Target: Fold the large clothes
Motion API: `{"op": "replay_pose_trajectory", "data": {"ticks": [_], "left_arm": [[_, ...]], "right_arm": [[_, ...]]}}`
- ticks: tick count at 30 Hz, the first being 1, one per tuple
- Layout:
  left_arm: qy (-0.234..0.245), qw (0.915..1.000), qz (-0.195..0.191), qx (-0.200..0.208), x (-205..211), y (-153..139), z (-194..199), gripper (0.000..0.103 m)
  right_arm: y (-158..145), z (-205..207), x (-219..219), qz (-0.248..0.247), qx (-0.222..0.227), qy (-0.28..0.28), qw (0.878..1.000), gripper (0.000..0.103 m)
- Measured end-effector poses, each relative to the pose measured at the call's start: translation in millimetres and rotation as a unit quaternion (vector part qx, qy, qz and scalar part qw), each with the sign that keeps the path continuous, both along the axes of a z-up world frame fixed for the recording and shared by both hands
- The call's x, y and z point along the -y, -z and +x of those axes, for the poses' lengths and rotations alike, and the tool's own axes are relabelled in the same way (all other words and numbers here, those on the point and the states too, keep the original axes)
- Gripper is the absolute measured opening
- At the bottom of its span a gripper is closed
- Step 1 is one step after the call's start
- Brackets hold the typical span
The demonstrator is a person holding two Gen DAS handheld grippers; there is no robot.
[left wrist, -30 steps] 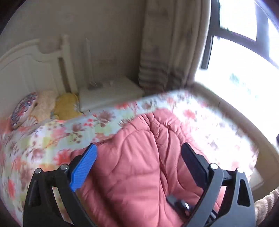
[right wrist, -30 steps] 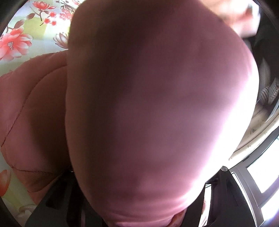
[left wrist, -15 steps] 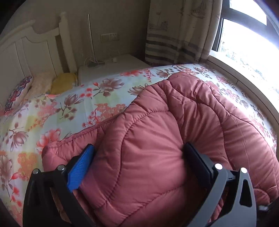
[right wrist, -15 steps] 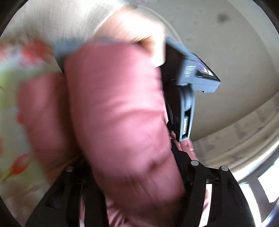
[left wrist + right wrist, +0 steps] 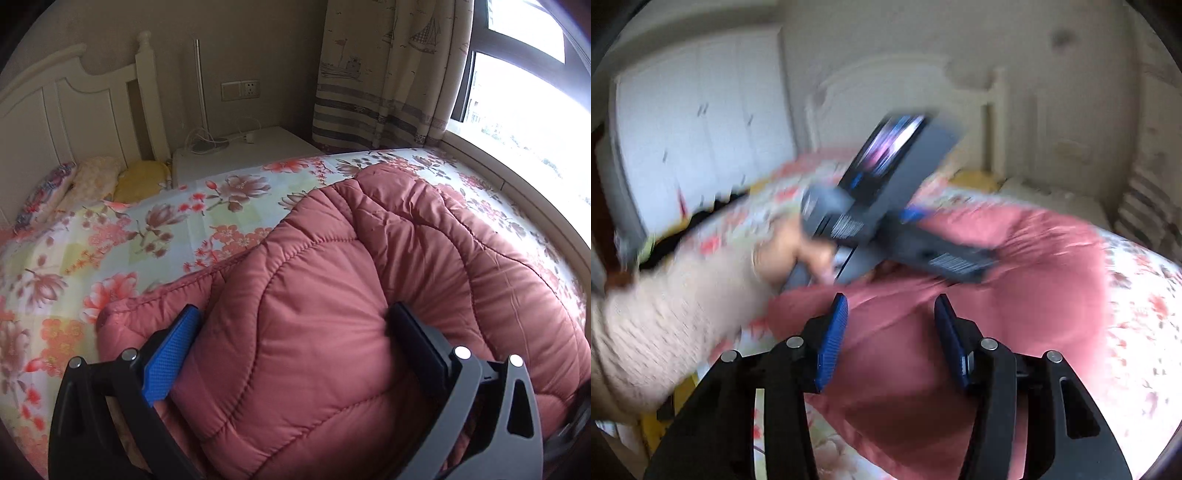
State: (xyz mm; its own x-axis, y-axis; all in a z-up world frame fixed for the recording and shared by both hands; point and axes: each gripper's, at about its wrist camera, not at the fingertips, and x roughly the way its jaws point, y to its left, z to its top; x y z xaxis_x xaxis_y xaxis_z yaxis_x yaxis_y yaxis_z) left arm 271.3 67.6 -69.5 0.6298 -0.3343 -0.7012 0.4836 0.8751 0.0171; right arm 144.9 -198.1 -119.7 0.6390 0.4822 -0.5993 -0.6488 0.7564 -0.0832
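A pink quilted coat [image 5: 424, 240] lies bunched on the bed's floral sheet [image 5: 110, 240]. My left gripper [image 5: 295, 314] points down onto it, jaws spread wide. A thick puffy fold bulges up between the blue pad [image 5: 170, 362] and the black finger [image 5: 417, 343] without being squeezed. In the blurred right wrist view, my right gripper [image 5: 891, 301] hovers over the coat [image 5: 1034, 258]. Its jaws are closing, with fabric showing behind the gap and nothing pinched. Ahead of it, a hand [image 5: 790, 254] in a beige knit sleeve holds the other gripper's grey housing [image 5: 886, 192].
A white headboard [image 5: 74, 103] and small pillows [image 5: 144, 181] mark the bed's far end. A white nightstand [image 5: 251, 147] with cables stands beside it. A curtain [image 5: 388, 74] and bright window [image 5: 517, 92] run along the right. A white wardrobe [image 5: 694, 129] stands beyond the bed.
The left gripper came down onto the coat, which now fills its gap. The right gripper let go of the pink fold that covered its view and pulled back, jaws narrower.
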Motion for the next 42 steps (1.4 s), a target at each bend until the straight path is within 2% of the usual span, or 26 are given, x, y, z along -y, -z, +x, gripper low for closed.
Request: {"op": "replay_pose_trajectory", "data": {"ticks": [1,2,4,7,9,10,12,13,14,15,16,17,19,23,25,26,27,28,31,32,34,35,36,39,42], "left_arm": [[-0.012,0.9997,0.017,0.011,-1,-7,-5,0.101],[-0.022,0.9994,0.025,0.015,-4,-14,-8,0.101],[-0.052,0.9978,0.033,0.024,-10,-34,-16,0.101],[-0.102,0.9935,0.034,0.039,-21,-63,-23,0.101],[-0.144,0.9886,0.033,0.031,-28,-79,-29,0.101],[-0.149,0.9882,0.027,0.023,-29,-82,-34,0.101],[-0.120,0.9926,0.016,0.008,-21,-77,-52,0.101],[-0.110,0.9932,0.039,0.007,-13,-67,-59,0.101],[-0.115,0.9906,0.074,0.009,-7,-55,-61,0.101],[-0.127,0.9849,0.117,0.009,-1,-41,-59,0.101],[-0.140,0.9780,0.155,0.004,2,-20,-54,0.101],[-0.141,0.9796,0.143,-0.001,-1,-11,-52,0.101],[-0.154,0.9823,0.105,-0.013,-9,-2,-49,0.101],[-0.152,0.9821,0.111,-0.005,-7,1,-47,0.101],[-0.149,0.9836,0.101,-0.006,-10,2,-46,0.101],[-0.149,0.9844,0.094,-0.008,-12,3,-45,0.101],[-0.150,0.9852,0.083,-0.011,-16,4,-45,0.101],[-0.151,0.9857,0.075,-0.013,-19,5,-46,0.101],[-0.158,0.9861,0.051,-0.009,-25,9,-48,0.101],[-0.160,0.9859,0.048,-0.008,-25,11,-49,0.101],[-0.163,0.9855,0.046,-0.006,-26,11,-49,0.101],[-0.164,0.9855,0.045,-0.006,-26,11,-49,0.101],[-0.163,0.9856,0.046,-0.007,-26,11,-49,0.101],[-0.166,0.9847,0.053,-0.005,-24,11,-53,0.101],[-0.177,0.9804,0.084,0.015,-18,3,-62,0.101]], "right_arm": [[21,0,-28,-0.038,0.021,-0.004,0.999,0.051],[29,-1,-37,-0.059,0.037,-0.008,0.998,0.051],[37,-9,-29,-0.068,0.055,-0.007,0.996,0.052],[49,-16,-29,-0.110,0.101,-0.006,0.989,0.051],[57,-20,-31,-0.135,0.132,0.000,0.982,0.051],[62,-27,-42,-0.144,0.143,0.000,0.979,0.051],[68,-33,-47,-0.159,0.163,-0.004,0.974,0.051],[67,-35,-51,-0.163,0.169,-0.008,0.972,0.050],[54,-40,-67,-0.168,0.175,-0.010,0.970,0.049],[55,-34,-90,-0.173,0.178,-0.015,0.969,0.049],[57,-35,-91,-0.178,0.181,-0.021,0.967,0.048],[49,-40,-95,-0.178,0.181,-0.021,0.967,0.048],[44,-35,-87,-0.157,0.164,-0.023,0.974,0.048],[23,-17,-60,-0.099,0.087,-0.052,0.990,0.047],[3,-6,-33,-0.033,0.024,-0.089,0.995,0.047],[-5,-2,-19,-0.002,0.003,-0.101,0.995,0.047],[-19,5,5,0.049,-0.020,-0.109,0.993,0.047],[-29,11,25,0.082,-0.026,-0.099,0.991,0.047],[-51,33,74,0.123,-0.014,-0.028,0.992,0.047],[-56,40,87,0.127,-0.012,-0.006,0.992,0.047],[-48,58,101,0.123,-0.034,0.024,0.992,0.047],[-36,66,100,0.113,-0.056,0.023,0.992,0.047],[-22,68,95,0.097,-0.059,0.019,0.993,0.047],[-1,64,83,0.065,-0.043,0.025,0.997,0.048],[4,68,78,0.056,-0.037,0.024,0.997,0.048]]}}
